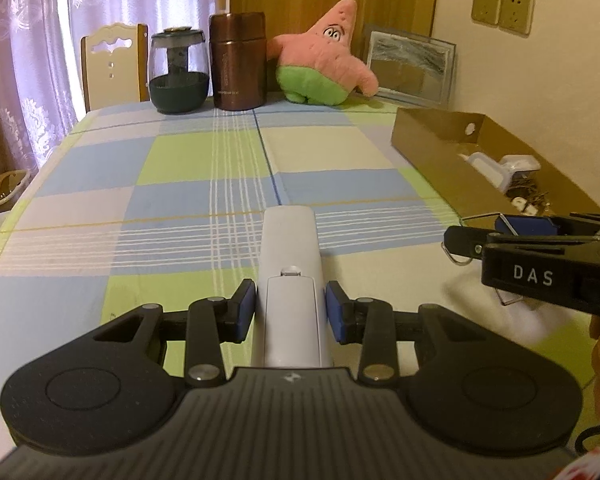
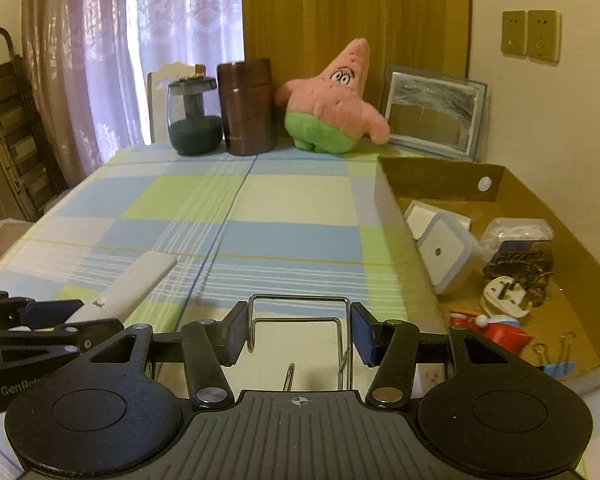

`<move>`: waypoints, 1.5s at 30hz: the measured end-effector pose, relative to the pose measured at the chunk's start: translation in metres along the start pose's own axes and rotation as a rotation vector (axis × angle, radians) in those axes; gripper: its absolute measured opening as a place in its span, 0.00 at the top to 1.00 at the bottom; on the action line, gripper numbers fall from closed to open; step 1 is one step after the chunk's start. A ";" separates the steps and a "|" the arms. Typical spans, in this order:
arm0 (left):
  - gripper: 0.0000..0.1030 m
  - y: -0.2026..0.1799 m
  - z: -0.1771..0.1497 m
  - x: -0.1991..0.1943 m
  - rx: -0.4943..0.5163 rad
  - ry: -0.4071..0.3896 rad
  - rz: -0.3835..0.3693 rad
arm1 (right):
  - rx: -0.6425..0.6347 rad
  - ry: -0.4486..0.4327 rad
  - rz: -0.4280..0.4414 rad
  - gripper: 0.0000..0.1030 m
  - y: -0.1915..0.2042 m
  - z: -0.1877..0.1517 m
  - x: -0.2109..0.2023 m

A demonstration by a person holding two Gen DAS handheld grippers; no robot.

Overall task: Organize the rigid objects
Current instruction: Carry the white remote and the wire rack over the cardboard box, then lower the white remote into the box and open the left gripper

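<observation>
Long pale grey plastic remote control (image 1: 290,280) clamped at its rear part between the blue pads of the left gripper (image 1: 290,308), jaws almost closed, the free end pointing forward over the checked blue, green and white tablecloth (image 1: 204,168). Held by the narrow sides, probably to keep the long body steady and in line with the fingers during carrying.

Bent silver wire stand (image 2: 300,320) pinched between the pads of the right gripper (image 2: 299,330), jaws about one third open, each pad against one side wire. Held across its width, likely because the thin wire gives no other firm place. Whether either thing touches the cloth: not clear.

To the right, open brown cardboard box (image 2: 440,176), the likely goal. Inside already: white square plastic container with lid (image 2: 444,256), clear plastic packet (image 2: 516,232), dark bunch of small metal pieces (image 2: 520,272), white plug adapter (image 2: 504,292), red and white toy (image 2: 492,328), blue binder clip (image 2: 556,364).

At the far edge, outside the box: dark glass jar (image 1: 179,72), brown metal flask (image 1: 238,64), pink and green star plush (image 1: 328,56), framed picture (image 1: 410,64).
</observation>
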State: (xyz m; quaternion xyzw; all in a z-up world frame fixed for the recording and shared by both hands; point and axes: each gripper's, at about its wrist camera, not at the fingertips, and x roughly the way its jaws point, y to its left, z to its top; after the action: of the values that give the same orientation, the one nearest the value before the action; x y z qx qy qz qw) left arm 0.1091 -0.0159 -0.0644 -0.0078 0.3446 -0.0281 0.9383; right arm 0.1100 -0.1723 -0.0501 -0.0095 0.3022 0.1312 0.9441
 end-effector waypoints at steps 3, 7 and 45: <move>0.68 -0.008 0.002 -0.013 0.003 -0.010 -0.007 | 0.000 -0.011 -0.002 0.51 0.000 0.001 -0.014; 0.68 -0.020 0.004 -0.029 0.009 -0.023 -0.017 | -0.002 -0.025 -0.005 0.51 -0.001 0.002 -0.032; 0.68 -0.147 0.041 -0.056 0.033 -0.040 -0.196 | 0.177 -0.104 -0.143 0.51 -0.129 0.020 -0.129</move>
State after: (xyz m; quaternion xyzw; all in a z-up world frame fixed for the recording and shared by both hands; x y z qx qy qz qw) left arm 0.0859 -0.1592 0.0077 -0.0267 0.3228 -0.1253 0.9378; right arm 0.0526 -0.3259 0.0324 0.0593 0.2617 0.0367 0.9626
